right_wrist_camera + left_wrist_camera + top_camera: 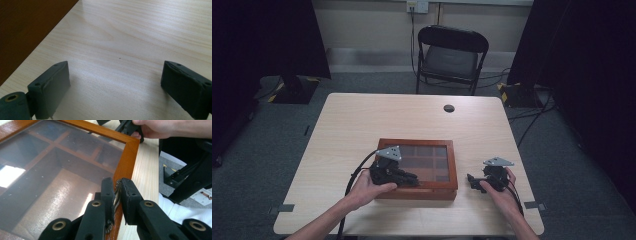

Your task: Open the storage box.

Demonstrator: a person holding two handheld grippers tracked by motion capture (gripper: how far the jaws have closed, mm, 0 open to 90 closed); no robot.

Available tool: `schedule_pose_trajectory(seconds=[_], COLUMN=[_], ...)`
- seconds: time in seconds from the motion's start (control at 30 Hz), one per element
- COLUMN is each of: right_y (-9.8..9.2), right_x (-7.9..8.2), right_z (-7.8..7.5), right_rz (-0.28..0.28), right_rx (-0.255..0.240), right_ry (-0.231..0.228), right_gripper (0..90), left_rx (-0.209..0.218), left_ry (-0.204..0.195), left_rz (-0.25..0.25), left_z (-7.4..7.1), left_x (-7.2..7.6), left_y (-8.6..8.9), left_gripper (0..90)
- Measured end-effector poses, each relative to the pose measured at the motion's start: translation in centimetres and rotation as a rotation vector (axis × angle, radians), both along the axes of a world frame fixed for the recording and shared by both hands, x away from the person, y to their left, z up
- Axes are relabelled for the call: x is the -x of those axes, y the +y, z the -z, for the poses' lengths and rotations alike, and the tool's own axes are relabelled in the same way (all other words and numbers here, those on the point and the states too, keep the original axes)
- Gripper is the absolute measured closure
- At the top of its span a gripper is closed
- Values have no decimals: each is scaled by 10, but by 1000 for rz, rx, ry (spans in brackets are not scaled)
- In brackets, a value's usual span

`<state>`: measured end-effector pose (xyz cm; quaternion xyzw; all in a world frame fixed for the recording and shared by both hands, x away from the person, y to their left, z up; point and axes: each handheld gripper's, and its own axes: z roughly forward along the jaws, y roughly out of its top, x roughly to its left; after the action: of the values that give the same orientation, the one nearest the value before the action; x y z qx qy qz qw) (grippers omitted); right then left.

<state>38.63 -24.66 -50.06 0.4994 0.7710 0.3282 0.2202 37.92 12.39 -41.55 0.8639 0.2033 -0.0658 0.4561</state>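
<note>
The left gripper point(117, 195) is covering a small metal part on the wooden box point(128, 157) rim; its identity is remaining indeterminable.

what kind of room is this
Probably a lab or studio set up for recording: a bare wooden table, black curtains on both sides, a folding chair by a wall socket, cables on grey carpet.
</note>
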Motion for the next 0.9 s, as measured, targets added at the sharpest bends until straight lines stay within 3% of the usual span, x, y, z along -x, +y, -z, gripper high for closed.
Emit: schedule_pose_trajectory(seconds=[0.2,0.63,0.9], right_y=[0,0,0], right_x=[0,0,-1], right_z=[0,0,0], right_rz=[3,-1,-1], right_rx=[-1,-1,-2], right_ry=[1,2,4], right_gripper=[76,74,72], left_rx=[-15,28,-1], left_ry=[-7,2,10], left_rz=[-6,-26,-28], left_z=[-1,-15,-18], left_x=[1,-4,-4], left_y=[-3,0,-2], left_gripper=[810,808,807])
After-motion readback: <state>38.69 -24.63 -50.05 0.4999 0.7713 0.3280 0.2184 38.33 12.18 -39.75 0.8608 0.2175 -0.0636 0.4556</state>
